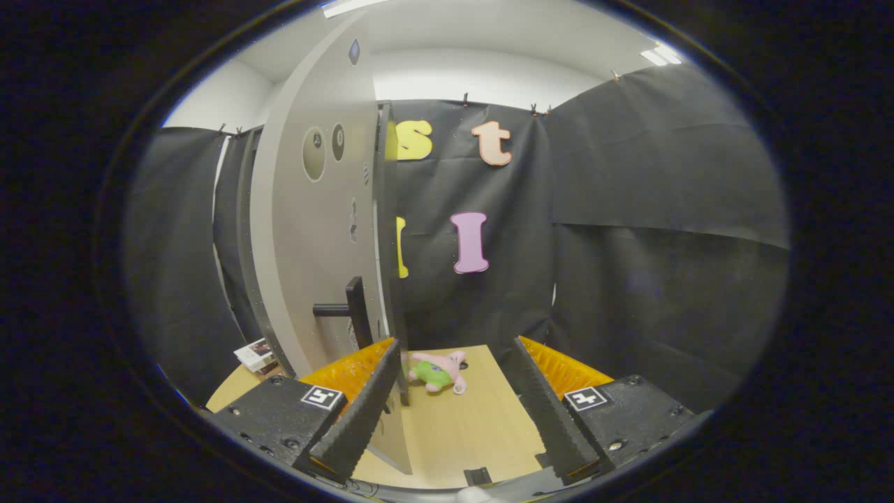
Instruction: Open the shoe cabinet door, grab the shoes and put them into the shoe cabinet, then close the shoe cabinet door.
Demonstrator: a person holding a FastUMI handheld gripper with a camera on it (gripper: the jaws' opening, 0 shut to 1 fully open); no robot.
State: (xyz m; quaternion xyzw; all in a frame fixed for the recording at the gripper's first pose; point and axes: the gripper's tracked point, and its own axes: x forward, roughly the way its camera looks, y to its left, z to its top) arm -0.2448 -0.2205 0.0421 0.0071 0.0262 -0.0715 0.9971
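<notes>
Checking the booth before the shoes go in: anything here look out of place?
Yes: a pink-and-green plush toy lies tipped over on the wooden table, beyond the open gripper beside the open cabinet door. It's no shoe.

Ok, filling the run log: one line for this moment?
stage: door swing | gripper: open, empty | cabinet door: edge between jaws | handle: ungrasped | plush toy: on table

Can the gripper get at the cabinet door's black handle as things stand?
Probably yes. The gripper is open, and the black handle stands out from the cabinet door just above the left finger. The plush toy lies off to the side.
</notes>
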